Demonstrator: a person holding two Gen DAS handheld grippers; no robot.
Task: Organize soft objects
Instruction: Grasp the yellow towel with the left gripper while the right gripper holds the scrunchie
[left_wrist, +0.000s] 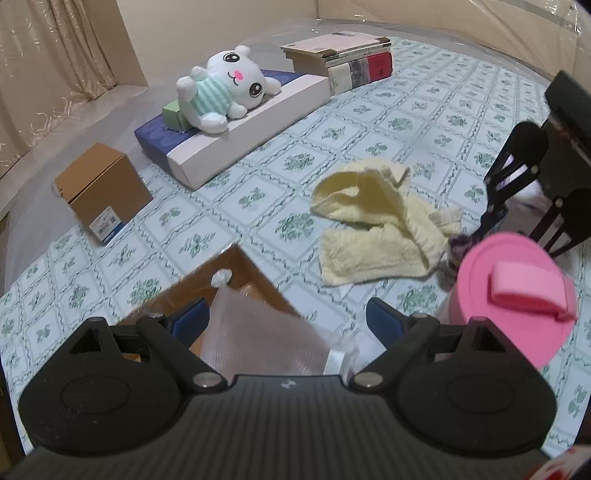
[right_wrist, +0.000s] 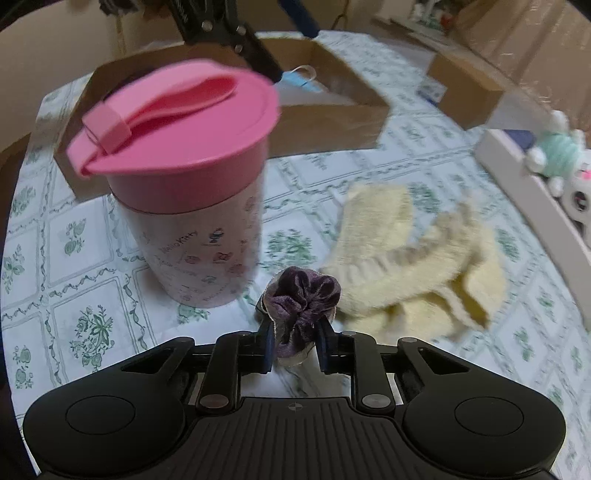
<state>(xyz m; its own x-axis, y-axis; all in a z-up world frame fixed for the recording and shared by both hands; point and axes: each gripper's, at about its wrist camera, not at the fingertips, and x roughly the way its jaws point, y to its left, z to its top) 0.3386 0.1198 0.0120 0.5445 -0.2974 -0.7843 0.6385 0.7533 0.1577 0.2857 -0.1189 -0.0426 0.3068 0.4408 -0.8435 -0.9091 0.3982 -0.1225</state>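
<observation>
My right gripper (right_wrist: 297, 341) is shut on a purple velvet scrunchie (right_wrist: 303, 295), which sits low over the flowered tablecloth beside a pink-lidded cup (right_wrist: 184, 184). A crumpled pale yellow towel (right_wrist: 417, 266) lies just right of the scrunchie. My left gripper (left_wrist: 288, 317) stands open wide above an open cardboard tray (left_wrist: 240, 273); a translucent plastic bag (left_wrist: 258, 332) shows between its fingers, untouched. In the left wrist view the towel (left_wrist: 376, 221) lies ahead, with the cup (left_wrist: 513, 295) and the right gripper (left_wrist: 491, 221) at the right. A white plush toy (left_wrist: 221, 88) in a striped shirt lies on a long box.
The long white and blue box (left_wrist: 240, 147) carries the plush and a small green box (left_wrist: 177, 114). Stacked books (left_wrist: 343, 55) sit behind it, a small brown carton (left_wrist: 103, 192) at the left. A blue face mask (right_wrist: 299, 77) lies in the tray (right_wrist: 332, 107).
</observation>
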